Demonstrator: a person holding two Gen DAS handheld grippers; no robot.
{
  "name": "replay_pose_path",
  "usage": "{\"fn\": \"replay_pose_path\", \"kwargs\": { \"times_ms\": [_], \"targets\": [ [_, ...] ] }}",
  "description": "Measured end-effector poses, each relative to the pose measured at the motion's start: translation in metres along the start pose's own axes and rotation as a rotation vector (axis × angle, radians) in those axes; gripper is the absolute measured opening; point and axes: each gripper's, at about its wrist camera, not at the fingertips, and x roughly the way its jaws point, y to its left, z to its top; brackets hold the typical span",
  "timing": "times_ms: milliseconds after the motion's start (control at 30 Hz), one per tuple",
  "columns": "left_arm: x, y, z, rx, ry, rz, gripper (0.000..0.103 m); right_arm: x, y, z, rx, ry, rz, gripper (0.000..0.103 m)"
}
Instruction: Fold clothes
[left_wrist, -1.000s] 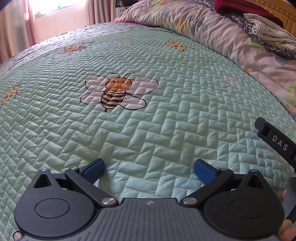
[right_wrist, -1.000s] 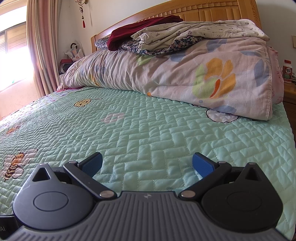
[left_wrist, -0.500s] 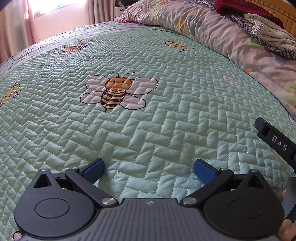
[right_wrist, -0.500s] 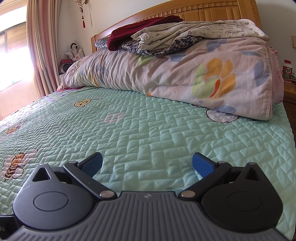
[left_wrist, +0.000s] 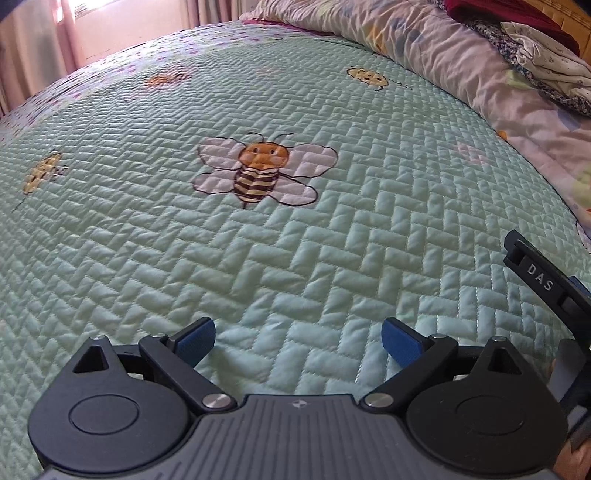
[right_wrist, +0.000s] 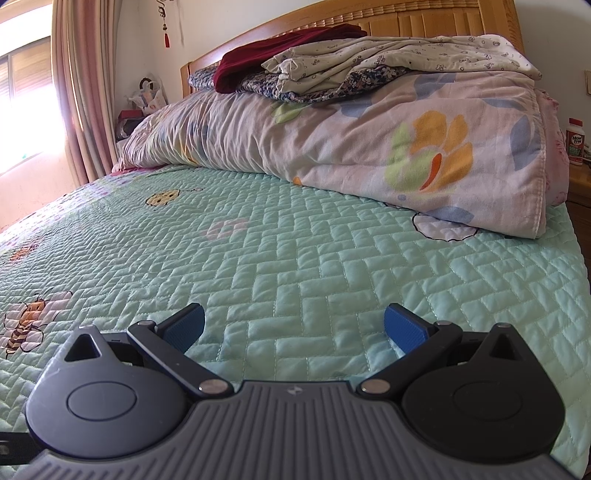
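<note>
Wide bed under a mint-green quilted bedspread (right_wrist: 332, 258) with bee motifs, bare in front of both tools. Long floral-print duvet roll (right_wrist: 369, 147) along the wooden headboard, lengthwise across the bed. On top, heaped clothes: maroon garment (right_wrist: 280, 48), white speckled garment (right_wrist: 388, 51), dark floral fabric beneath, shapes hard to read. Left hand-held gripper (left_wrist: 298, 338) spread wide, holding nothing, low over the bedspread. Right hand-held gripper (right_wrist: 294, 326) likewise wide, holding nothing.

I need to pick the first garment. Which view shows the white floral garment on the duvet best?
The right wrist view: the white floral garment lies in full sight atop the rolled duvet. The left wrist view catches only a crumpled corner at its upper right edge.
</note>
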Motion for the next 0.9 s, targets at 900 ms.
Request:
{"fn": "replay_pose_path", "kwargs": {
  "times_ms": [900],
  "targets": [
    [-0.357,0.171,-0.143,-0.244,-0.392,0.358,0.102,-0.388,0.075,0.011,-0.149,-0.109,0.909,0.103]
  ]
}}
